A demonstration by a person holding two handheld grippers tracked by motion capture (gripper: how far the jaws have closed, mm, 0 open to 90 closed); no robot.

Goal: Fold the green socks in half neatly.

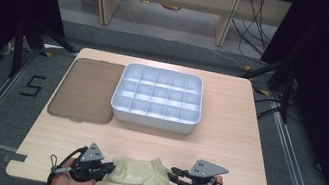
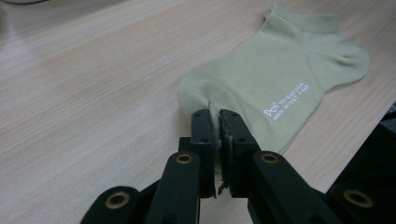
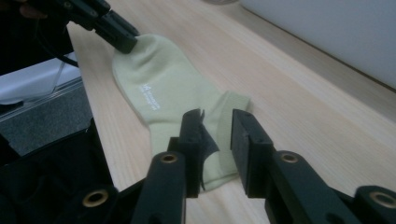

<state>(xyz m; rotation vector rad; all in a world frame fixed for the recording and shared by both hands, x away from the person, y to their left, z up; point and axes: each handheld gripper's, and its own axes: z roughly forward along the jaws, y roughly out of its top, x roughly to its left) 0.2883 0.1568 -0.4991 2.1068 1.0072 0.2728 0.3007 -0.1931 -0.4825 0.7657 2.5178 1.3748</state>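
Now, the scene in short
Sock: a pale green ankle sock of knitted cotton with small white lettering lies flat at the lower middle of the high view, on the near edge of the light wooden table
Long axis: it runs left to right across the frame, toe end at the left, cuff and heel at the right
Left gripper: the left gripper has its jaws pinched tight on the toe end, a fold of fabric caught between them
Right gripper: the right gripper has its jaws parted, with the cuff end lying between and under them; the pads do not yet press on the fabric, as far as the right gripper view shows
Key relation: each end of the sock lies straight ahead of its own gripper, so the two face each other along the sock's length; the cuff is nearer the right hand
Behind: a white plastic tray of many square compartments and a flat brown translucent lid sit in the upper middle, well apart from the sock
Next, likely: closing on the cuff, then lifting both ends together
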